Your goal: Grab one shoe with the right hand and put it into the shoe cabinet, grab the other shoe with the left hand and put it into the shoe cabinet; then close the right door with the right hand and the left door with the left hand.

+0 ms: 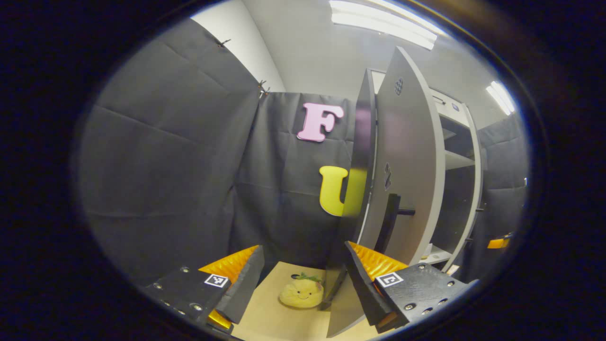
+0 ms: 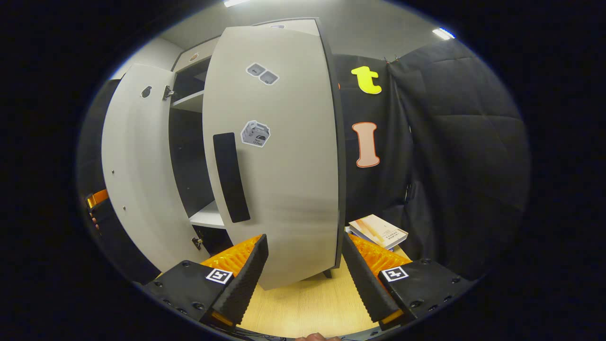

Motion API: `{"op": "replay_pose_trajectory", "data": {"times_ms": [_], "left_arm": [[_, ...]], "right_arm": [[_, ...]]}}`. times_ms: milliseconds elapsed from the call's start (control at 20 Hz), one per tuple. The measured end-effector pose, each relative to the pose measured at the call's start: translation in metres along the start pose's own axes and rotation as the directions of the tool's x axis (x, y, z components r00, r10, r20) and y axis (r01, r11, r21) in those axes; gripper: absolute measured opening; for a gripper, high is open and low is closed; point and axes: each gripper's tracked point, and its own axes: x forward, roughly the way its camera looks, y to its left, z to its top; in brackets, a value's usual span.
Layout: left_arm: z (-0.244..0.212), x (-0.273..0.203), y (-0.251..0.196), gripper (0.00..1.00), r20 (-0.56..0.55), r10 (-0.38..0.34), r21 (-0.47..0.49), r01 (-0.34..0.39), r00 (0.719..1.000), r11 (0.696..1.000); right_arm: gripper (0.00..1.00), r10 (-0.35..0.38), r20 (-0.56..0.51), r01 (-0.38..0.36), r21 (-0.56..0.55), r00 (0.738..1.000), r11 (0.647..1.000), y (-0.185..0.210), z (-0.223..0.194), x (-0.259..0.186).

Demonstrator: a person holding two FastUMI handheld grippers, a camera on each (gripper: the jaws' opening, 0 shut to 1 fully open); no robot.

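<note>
Grey laminate takes up the centre of the right gripper view: the right door (image 2: 279, 156) of the shoe cabinet (image 2: 196, 102) stands ajar, its black handle (image 2: 231, 177) left of centre, and the right gripper (image 2: 305, 265) hangs just before its lower edge with fingers apart and nothing between them. Closing the doors looks to be the step in hand, so that gripper would do best to press flat on the panel near the free edge rather than pinch the handle. At the left of the same view the left door (image 2: 135, 175) swings wide. In the left gripper view that door (image 1: 409, 156) shows edge-on right of centre, and the left gripper (image 1: 305, 279), also spread and empty, sits beside its bottom corner. A shoe cannot be made out on the shelves; something pale on the lower shelf (image 1: 438, 255) is too small to name. Light wooden surface (image 2: 303, 303) runs underneath, carrying a yellow plush toy (image 1: 302, 291) low in the left gripper view and a book (image 2: 378, 230) right of the door in the right gripper view. Black cloth walls the booth, strip lights overhead.
</note>
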Motion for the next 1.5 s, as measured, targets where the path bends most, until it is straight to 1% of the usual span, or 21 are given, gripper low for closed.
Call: {"op": "replay_pose_trajectory", "data": {"times_ms": [50,100,250,400,450,500,550,600,650,750,800,850,950,1000,1050,1100,1150,1350,1450,1500], "left_arm": [[0.003,0.012,0.003,0.97,-0.010,-0.023,-0.007,0.023,1.000,1.000],[0.007,0.022,-0.001,0.95,-0.019,-0.055,-0.015,0.055,0.998,0.998],[0.013,0.045,-0.008,0.96,-0.034,-0.144,-0.017,0.144,0.989,0.989],[0.028,0.064,-0.044,0.97,-0.023,-0.235,0.017,0.236,0.972,0.972],[0.031,0.069,-0.053,0.96,-0.021,-0.249,0.036,0.250,0.968,0.968],[0.033,0.068,-0.053,0.97,-0.017,-0.242,0.066,0.242,0.970,0.968],[0.034,0.068,-0.053,0.94,-0.013,-0.232,0.086,0.233,0.973,0.969],[0.032,0.065,-0.052,0.95,-0.017,-0.222,0.095,0.223,0.975,0.970],[0.031,0.064,-0.053,0.93,-0.024,-0.215,0.095,0.216,0.976,0.972],[0.032,0.063,-0.054,0.95,-0.036,-0.193,0.109,0.196,0.981,0.975],[0.034,0.062,-0.058,0.97,-0.036,-0.182,0.127,0.185,0.983,0.975],[0.036,0.062,-0.065,0.95,-0.037,-0.171,0.145,0.174,0.985,0.974],[0.036,0.063,-0.083,0.94,-0.040,-0.162,0.173,0.166,0.986,0.971],[0.031,0.059,-0.098,0.96,-0.046,-0.170,0.176,0.175,0.984,0.969],[0.024,0.055,-0.116,0.96,-0.065,-0.189,0.168,0.197,0.980,0.966],[0.016,0.052,-0.137,0.93,-0.079,-0.206,0.154,0.216,0.975,0.964],[0.013,0.051,-0.155,0.93,-0.078,-0.213,0.149,0.223,0.974,0.963],[0.009,0.060,-0.208,0.92,-0.042,-0.142,0.173,0.147,0.989,0.974],[0.002,0.069,-0.245,0.93,-0.028,-0.148,0.147,0.150,0.989,0.978],[-0.002,0.073,-0.262,0.95,-0.024,-0.156,0.132,0.158,0.987,0.979]], "right_arm": [[0.98,-0.021,0.005,0.021,0.003,1.000,1.000,-0.004,-0.002,-0.004],[0.98,-0.038,0.011,0.038,0.015,0.999,0.999,-0.009,-0.006,-0.008],[0.98,-0.060,-0.014,0.061,0.064,0.998,0.996,-0.015,-0.023,-0.013],[0.98,-0.083,-0.030,0.086,0.122,0.996,0.989,-0.031,-0.034,-0.017],[0.98,-0.088,-0.021,0.090,0.153,0.996,0.984,-0.037,-0.033,-0.017],[0.98,-0.088,-0.020,0.090,0.178,0.996,0.980,-0.041,-0.032,-0.016],[0.98,-0.087,-0.022,0.090,0.193,0.996,0.977,-0.047,-0.033,-0.015],[0.98,-0.088,-0.024,0.091,0.199,0.996,0.976,-0.053,-0.034,-0.012],[0.98,-0.087,-0.028,0.091,0.198,0.996,0.976,-0.059,-0.035,-0.009],[0.98,-0.084,-0.034,0.088,0.168,0.996,0.982,-0.065,-0.038,-0.002],[0.98,-0.088,-0.032,0.091,0.143,0.996,0.985,-0.069,-0.038,0.001],[0.98,-0.082,-0.028,0.085,0.125,0.996,0.989,-0.069,-0.038,0.004],[0.98,-0.053,-0.022,0.056,0.118,0.998,0.991,-0.065,-0.037,0.011],[0.98,-0.040,-0.020,0.042,0.118,0.999,0.992,-0.063,-0.036,0.015],[0.98,-0.028,-0.020,0.031,0.117,0.999,0.993,-0.063,-0.036,0.019],[0.98,-0.019,-0.021,0.022,0.111,1.000,0.994,-0.062,-0.036,0.023],[0.98,-0.011,-0.016,0.013,0.095,1.000,0.995,-0.062,-0.035,0.025],[0.98,0.015,0.000,-0.015,0.040,1.000,0.999,-0.064,-0.032,0.033],[0.98,0.022,0.003,-0.022,0.037,1.000,0.999,-0.069,-0.033,0.036],[0.98,0.023,0.001,-0.023,0.038,1.000,0.999,-0.072,-0.035,0.036]]}}
